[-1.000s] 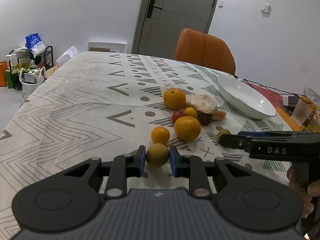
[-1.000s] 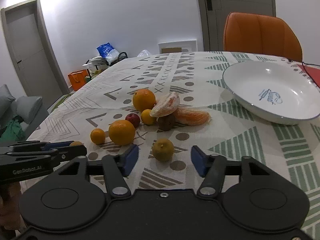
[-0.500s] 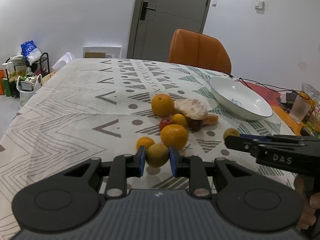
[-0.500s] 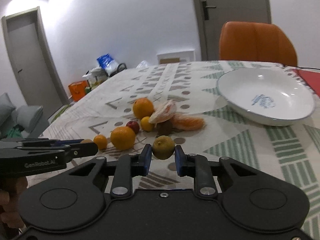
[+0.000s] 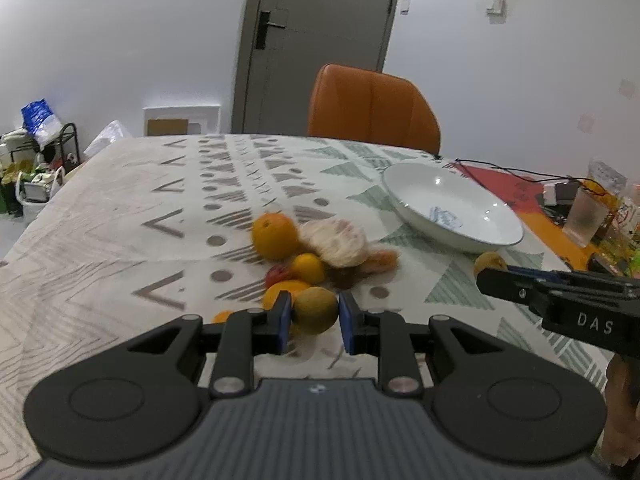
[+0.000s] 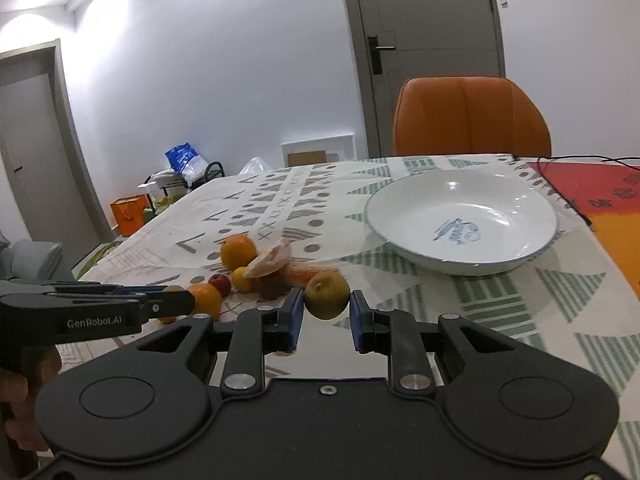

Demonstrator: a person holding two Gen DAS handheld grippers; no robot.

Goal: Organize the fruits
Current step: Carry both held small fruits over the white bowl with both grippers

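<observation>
Above the patterned tablecloth, two dull yellow-green citrus fruits lifted clear: left gripper clamped on one fruit, right gripper clamped on the other. White bowl bare, glossy, shallow, with a blue mark at its centre; nothing sorted into it yet. Left on the cloth: a heap of round oranges, a small red fruit, pale peeled segments with a pithy, rough surface. Most of the job apparently ahead.
</observation>
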